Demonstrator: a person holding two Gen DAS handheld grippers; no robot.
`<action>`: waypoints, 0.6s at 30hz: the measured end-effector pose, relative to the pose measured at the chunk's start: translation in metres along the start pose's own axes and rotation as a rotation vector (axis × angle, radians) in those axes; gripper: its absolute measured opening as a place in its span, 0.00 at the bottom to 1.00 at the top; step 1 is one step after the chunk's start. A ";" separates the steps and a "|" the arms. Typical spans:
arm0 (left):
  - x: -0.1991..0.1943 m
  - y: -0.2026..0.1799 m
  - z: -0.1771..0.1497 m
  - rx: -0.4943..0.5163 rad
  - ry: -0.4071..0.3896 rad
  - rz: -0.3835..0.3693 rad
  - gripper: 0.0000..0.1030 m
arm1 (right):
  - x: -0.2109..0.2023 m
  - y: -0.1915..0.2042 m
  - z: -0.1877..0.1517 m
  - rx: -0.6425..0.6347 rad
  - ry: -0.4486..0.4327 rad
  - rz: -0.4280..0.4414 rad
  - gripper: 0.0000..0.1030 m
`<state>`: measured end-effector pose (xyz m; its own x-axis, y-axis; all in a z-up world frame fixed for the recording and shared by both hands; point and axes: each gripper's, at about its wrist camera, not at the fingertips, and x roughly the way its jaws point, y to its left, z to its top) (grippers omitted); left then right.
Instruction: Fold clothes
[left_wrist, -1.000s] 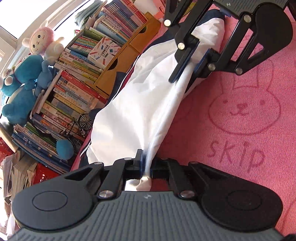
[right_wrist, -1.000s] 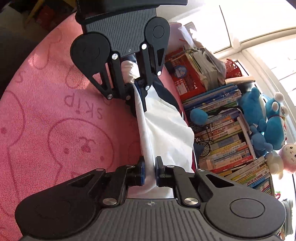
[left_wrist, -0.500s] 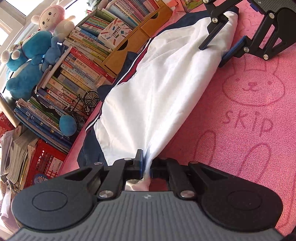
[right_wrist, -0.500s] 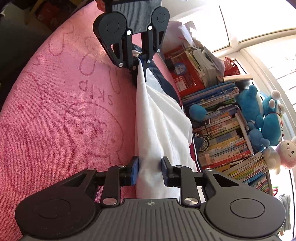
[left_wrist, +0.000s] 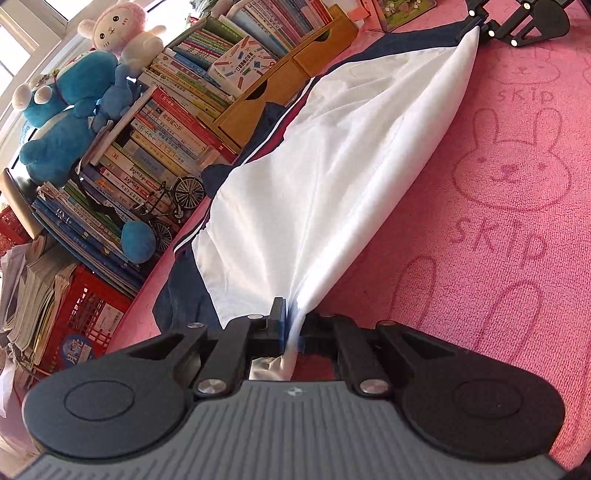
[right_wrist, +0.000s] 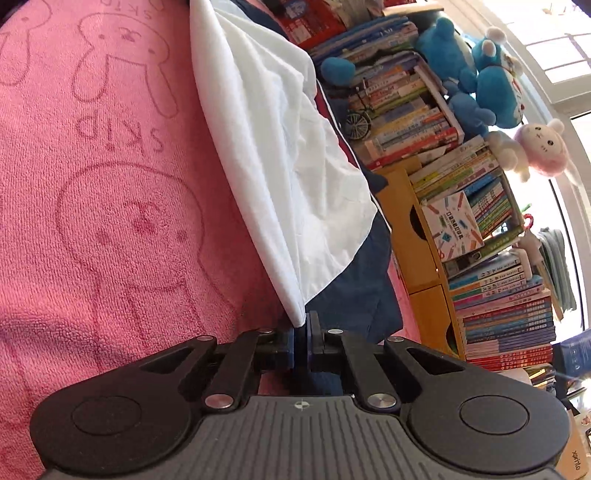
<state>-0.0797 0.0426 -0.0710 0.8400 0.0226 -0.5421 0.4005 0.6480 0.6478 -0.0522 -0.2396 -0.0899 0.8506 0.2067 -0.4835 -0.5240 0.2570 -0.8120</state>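
The left tool (left_wrist: 291, 328) is clamped on a bunched corner of the white garment (left_wrist: 332, 177). The right tool (right_wrist: 303, 339) is pinched shut on the opposite corner. The garment is stretched between them over a pink towel (left_wrist: 498, 221). Only the left view shows both tools, the right one (left_wrist: 480, 22) small at the top edge. Half a second earlier the right tool's jaws stood apart around the cloth, and the tools were closer together. One garment, two tools and three plush toys (left_wrist: 70, 110) are counted beside stacked books (left_wrist: 155, 147).
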 end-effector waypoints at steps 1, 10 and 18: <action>-0.001 0.000 -0.001 0.005 0.004 0.000 0.06 | -0.001 0.000 -0.003 0.006 0.007 0.000 0.07; -0.020 0.009 -0.024 0.030 0.065 0.012 0.09 | -0.019 -0.002 -0.021 0.055 0.016 0.013 0.09; -0.054 0.036 -0.052 -0.100 0.210 0.037 0.29 | -0.050 -0.028 -0.049 0.258 0.075 0.072 0.33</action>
<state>-0.1302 0.1043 -0.0462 0.7547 0.1990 -0.6251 0.3238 0.7158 0.6187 -0.0783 -0.3031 -0.0586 0.8066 0.1652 -0.5675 -0.5687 0.4783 -0.6692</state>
